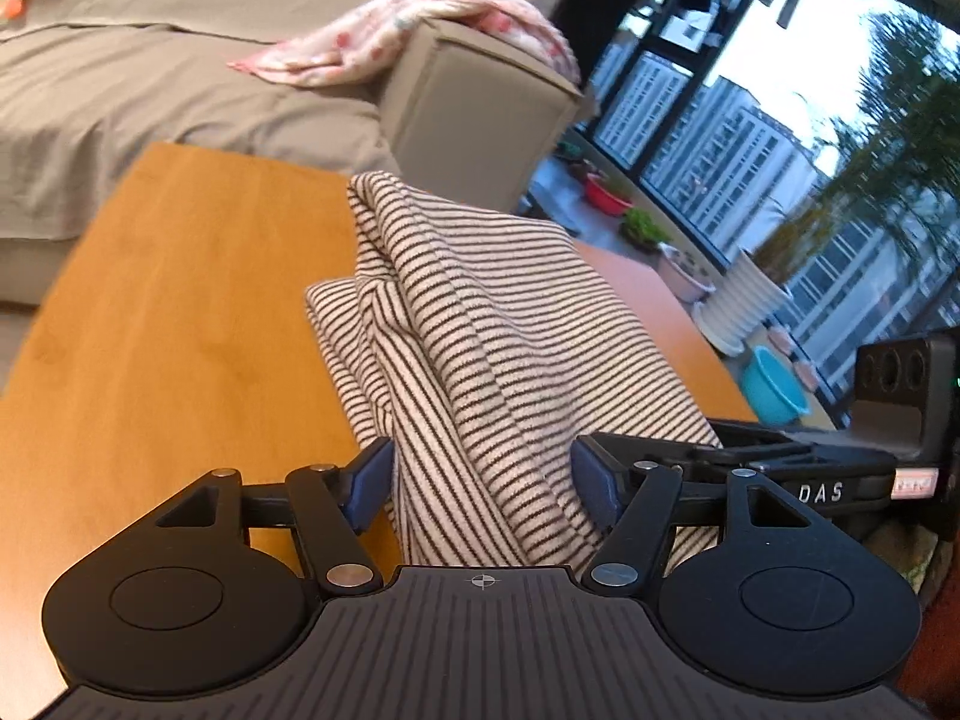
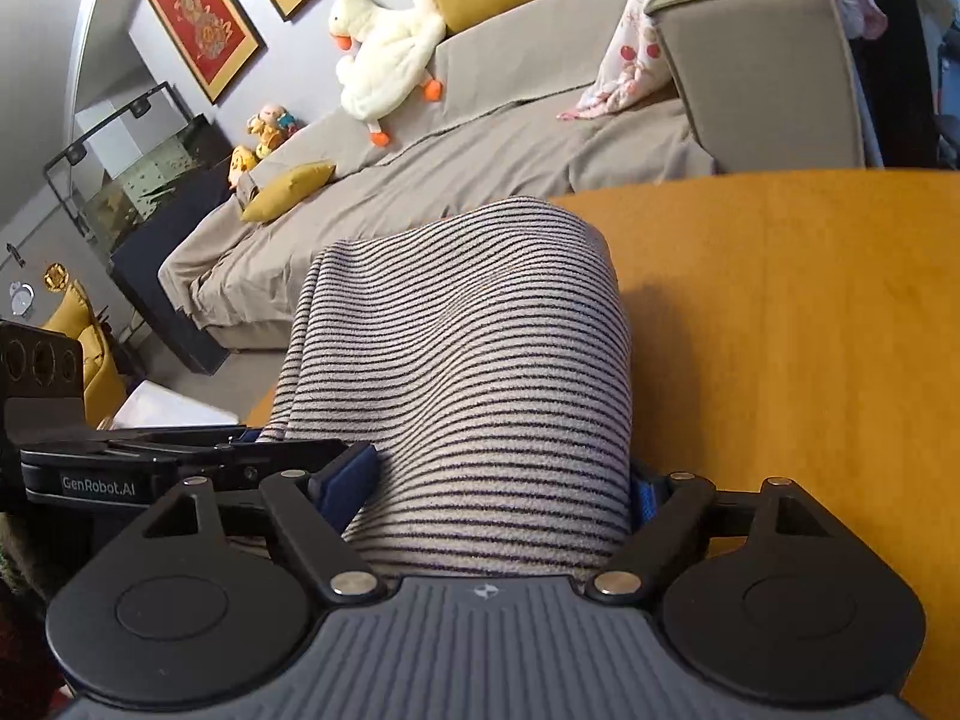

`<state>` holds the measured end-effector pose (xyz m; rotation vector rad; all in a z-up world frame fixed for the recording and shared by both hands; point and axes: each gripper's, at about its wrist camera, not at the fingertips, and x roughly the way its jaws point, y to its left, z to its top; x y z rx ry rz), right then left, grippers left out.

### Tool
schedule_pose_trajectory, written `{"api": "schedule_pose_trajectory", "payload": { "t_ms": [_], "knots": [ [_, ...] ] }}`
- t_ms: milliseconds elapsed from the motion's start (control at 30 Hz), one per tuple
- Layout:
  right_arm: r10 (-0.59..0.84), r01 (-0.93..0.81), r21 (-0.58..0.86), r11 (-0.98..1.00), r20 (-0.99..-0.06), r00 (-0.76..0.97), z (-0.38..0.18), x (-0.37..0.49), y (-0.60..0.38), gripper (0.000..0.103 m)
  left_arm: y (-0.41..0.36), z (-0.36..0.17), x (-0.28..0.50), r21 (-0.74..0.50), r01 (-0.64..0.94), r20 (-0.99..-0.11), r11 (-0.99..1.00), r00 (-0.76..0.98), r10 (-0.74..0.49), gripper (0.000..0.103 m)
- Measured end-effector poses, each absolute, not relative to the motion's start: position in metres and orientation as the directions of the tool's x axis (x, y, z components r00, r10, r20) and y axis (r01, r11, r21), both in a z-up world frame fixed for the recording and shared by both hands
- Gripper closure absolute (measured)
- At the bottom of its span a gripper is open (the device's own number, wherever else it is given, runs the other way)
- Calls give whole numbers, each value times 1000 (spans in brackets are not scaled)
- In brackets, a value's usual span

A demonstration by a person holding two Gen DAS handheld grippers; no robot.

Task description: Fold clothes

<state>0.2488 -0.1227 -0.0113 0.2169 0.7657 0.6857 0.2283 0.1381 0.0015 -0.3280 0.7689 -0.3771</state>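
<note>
So we've got the striped garment bunched and lifted over the orange table, partly doubled over but nowhere near a neat fold; left hand-held gripper and right hand-held gripper each stand fairly wide with cloth filling the gap; can't tell how firmly it's pinched; the garment's underside and near edges are hidden.

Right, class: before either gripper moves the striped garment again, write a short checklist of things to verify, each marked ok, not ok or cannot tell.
1. Left gripper has striped garment between its fingers: ok.
2. Right gripper likewise: ok.
3. Both grips firm: cannot tell.
4. Bare table beside the cloth for laying it down: ok.
5. Garment flat and smooth: not ok, bunched in folds.
6. The two grippers not touching each other: cannot tell.
</note>
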Motion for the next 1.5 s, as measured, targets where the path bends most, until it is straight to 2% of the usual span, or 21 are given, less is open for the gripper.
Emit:
{"api": "schedule_pose_trajectory", "payload": {
  "t_ms": [133,267,367,433,467,500,567,600,667,733,800,900,967,1033,1067,1100,1133,1333,1367,1400,1500],
  "knots": [
    [630,-504,385,773,-555,543,-12,283,-95,21,157,1,266,-396,171,-614,902,681,-398,32],
    [579,-540,261,800,-569,583,0,289,-80,19,167,20,274,-337,150,-617,930,711,-338,36],
    [521,-576,81,813,-542,659,15,268,-74,18,173,52,266,-299,158,-546,941,781,-304,37],
    [473,-570,-49,820,-502,724,23,249,-67,18,171,70,269,-312,212,-484,926,803,-347,36],
    [463,-568,-93,817,-480,745,27,240,-63,22,166,75,273,-308,237,-470,921,804,-364,35],
    [475,-581,-110,807,-464,748,30,232,-58,31,161,77,281,-298,262,-468,918,798,-380,34],
    [518,-629,-117,768,-465,718,34,219,-44,41,152,71,305,-273,282,-503,920,773,-387,34],
    [540,-661,-119,741,-479,692,33,213,-37,42,152,62,320,-279,266,-539,923,752,-380,35],
    [543,-701,-156,696,-525,655,18,204,-21,48,153,42,348,-293,232,-605,928,706,-368,42],
    [538,-706,-188,683,-524,660,11,198,-16,48,160,21,366,-332,200,-642,922,668,-376,45],
    [535,-702,-216,679,-509,674,6,193,-14,48,164,15,367,-358,208,-624,910,672,-399,44],
    [563,-723,-161,672,-524,640,9,199,-22,48,168,14,366,-361,202,-622,910,675,-397,44],
    [603,-733,-54,679,-529,597,22,205,-38,45,168,18,352,-359,197,-619,912,681,-391,45],
    [646,-723,64,688,-508,570,36,210,-61,25,167,23,330,-358,190,-615,914,689,-384,40],
    [664,-705,119,699,-476,577,44,210,-78,13,167,26,320,-357,187,-613,915,693,-381,27],
    [673,-685,166,709,-449,588,49,213,-93,9,167,29,309,-356,184,-610,916,696,-377,20],
    [673,-661,207,721,-438,596,51,218,-107,9,166,32,298,-356,181,-608,917,700,-374,12],
    [665,-470,470,747,-523,533,1,249,-136,9,156,34,254,-352,175,-622,920,691,-369,12],
    [672,-431,516,740,-537,511,-10,253,-139,14,153,30,252,-352,178,-631,919,680,-373,17],
    [688,-417,549,724,-529,497,-14,255,-139,27,149,26,249,-351,180,-641,919,669,-376,21],
    [693,-492,487,721,-501,518,4,244,-132,36,145,25,244,-369,197,-639,908,656,-402,33]
  ]
}}
